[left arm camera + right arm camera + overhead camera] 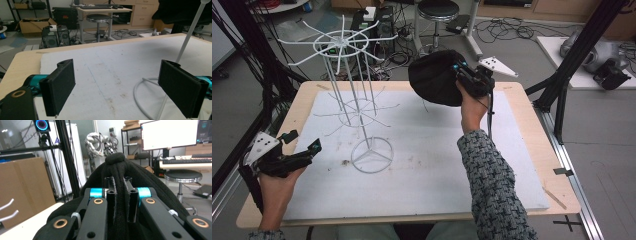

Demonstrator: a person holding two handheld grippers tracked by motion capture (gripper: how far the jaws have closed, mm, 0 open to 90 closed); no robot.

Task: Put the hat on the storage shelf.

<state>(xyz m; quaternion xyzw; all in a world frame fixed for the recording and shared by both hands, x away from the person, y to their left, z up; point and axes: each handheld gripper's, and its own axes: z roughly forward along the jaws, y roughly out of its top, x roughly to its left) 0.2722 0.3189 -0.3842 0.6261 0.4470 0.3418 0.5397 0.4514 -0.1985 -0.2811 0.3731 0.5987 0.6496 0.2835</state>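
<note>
Right gripper (460, 76) is clamped on the black hat (434, 77), held high over the table's far right. Left gripper (304, 148) waits open, near left. Likely next: carry it left onto an arm of the white rack (343, 45).

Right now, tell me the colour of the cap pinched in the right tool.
Black all over. The cap shows best in the right gripper view, clamped in the right tool.

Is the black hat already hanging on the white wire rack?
No, the right gripper holds the black hat in the air beside the white wire rack.
</note>
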